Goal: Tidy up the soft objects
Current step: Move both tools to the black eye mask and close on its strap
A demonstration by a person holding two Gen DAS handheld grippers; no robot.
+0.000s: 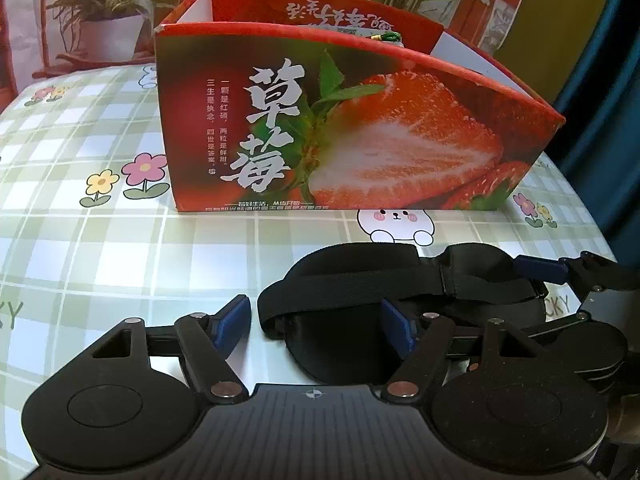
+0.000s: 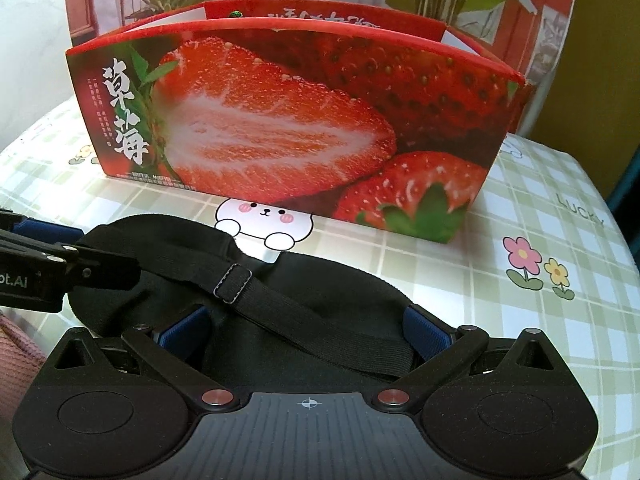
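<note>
A black sleep mask (image 2: pixel 320 300) lies flat on the table (image 1: pixel 100 240), just in front of the strawberry box (image 1: pixel 340 132), with its elastic strap (image 2: pixel 288 312) and a small slider buckle (image 2: pixel 232 284) running across the top face. It looks light, limp and padded: lifted by one end it would likely droop and fold, and the strap could dangle and catch on the box rim. The cloth should give the pads good friction, and nothing about it seems fragile. The best hold is probably the padded edge of one lobe, pinching cloth and strap together so the strap does not trail; a hold at each end would keep it spread.

The left tool (image 1: pixel 316 320) stands spread, one blue pad on bare tablecloth, the other at the mask's left end; nothing is pinched. The right tool (image 2: pixel 304 328) is also spread, its blue pads straddling the right half of the mask, and I see no squeeze on the cloth.

The strawberry box is an open-topped printed cardboard carton standing toward the table's far edge, seemingly with an inner wall and white lining. Only a small green and yellow item (image 1: pixel 390 37) peeks above the rim; what else it holds is hidden by the tall front wall.
</note>
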